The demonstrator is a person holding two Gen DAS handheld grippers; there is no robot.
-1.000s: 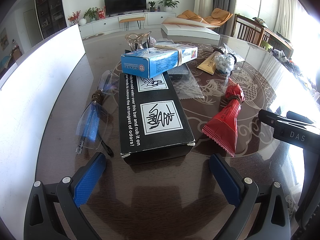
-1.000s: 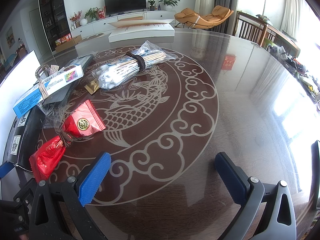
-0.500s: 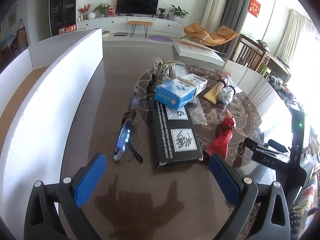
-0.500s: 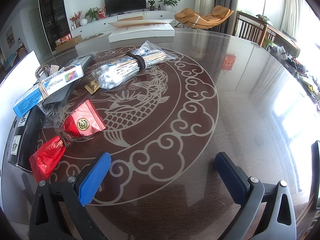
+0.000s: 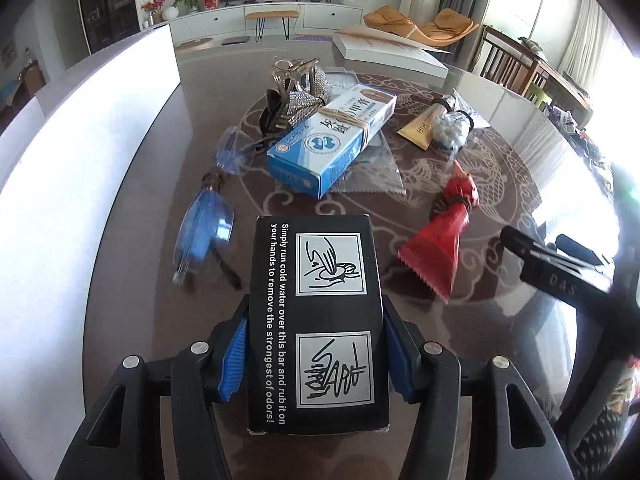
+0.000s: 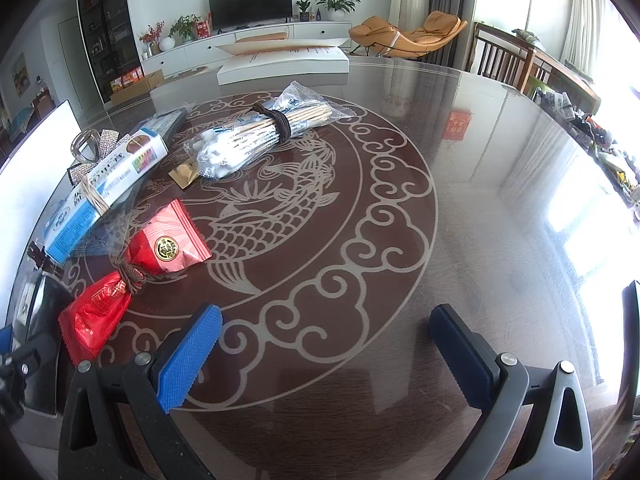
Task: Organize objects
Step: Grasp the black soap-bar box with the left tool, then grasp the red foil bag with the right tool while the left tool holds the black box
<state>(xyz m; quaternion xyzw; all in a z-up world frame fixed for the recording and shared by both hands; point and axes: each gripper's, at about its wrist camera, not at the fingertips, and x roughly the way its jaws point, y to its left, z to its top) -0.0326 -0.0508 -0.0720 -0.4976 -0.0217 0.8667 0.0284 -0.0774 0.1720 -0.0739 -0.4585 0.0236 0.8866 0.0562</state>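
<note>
Left tool (image 5: pixel 316 360) pinches the black soap-bar box (image 5: pixel 318 320), long axis pointing away over the surface (image 6: pixel 480 200); right tool (image 6: pixel 324 352) spread, empty

Premises: a home living room. Evidence: flat black television (image 6: pixel 250 4) on a long white media cabinet (image 6: pixel 248 42), potted green plants (image 6: pixel 338 0), orange lounge chair (image 6: pixel 408 34), dark glossy fish-patterned dining table (image 6: pixel 460 184).
</note>
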